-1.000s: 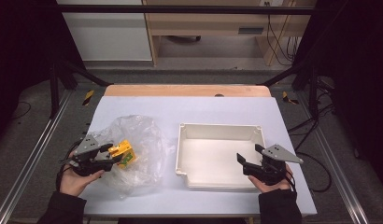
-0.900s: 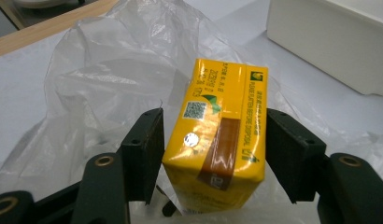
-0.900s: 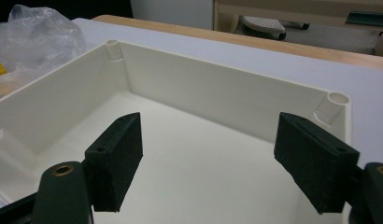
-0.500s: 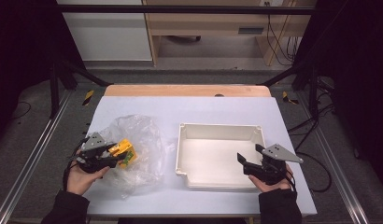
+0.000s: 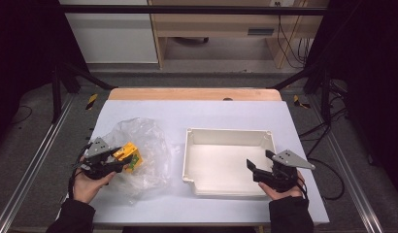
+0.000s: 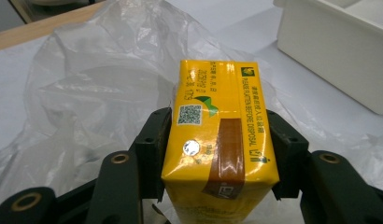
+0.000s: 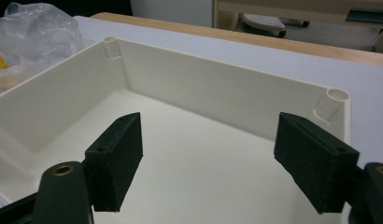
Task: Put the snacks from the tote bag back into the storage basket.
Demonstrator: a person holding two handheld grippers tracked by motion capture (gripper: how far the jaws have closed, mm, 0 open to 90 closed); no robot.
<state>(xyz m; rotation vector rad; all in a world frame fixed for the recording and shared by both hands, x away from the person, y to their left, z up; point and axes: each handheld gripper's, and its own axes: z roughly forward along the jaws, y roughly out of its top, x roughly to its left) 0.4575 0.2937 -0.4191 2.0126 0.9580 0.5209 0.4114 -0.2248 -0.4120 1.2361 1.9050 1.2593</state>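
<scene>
Gripping yellow carton [image 6: 221, 149], left hand-held gripper [image 6: 217, 158]

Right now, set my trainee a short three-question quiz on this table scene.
1. True or false: the left gripper is shut on the yellow carton.
2. What lies under the carton? A) clear plastic bag B) a towel C) a plate
3. Fill in: the right gripper hangs open over the ____ tray.

Key: 1 true; 2 A; 3 white.
</scene>
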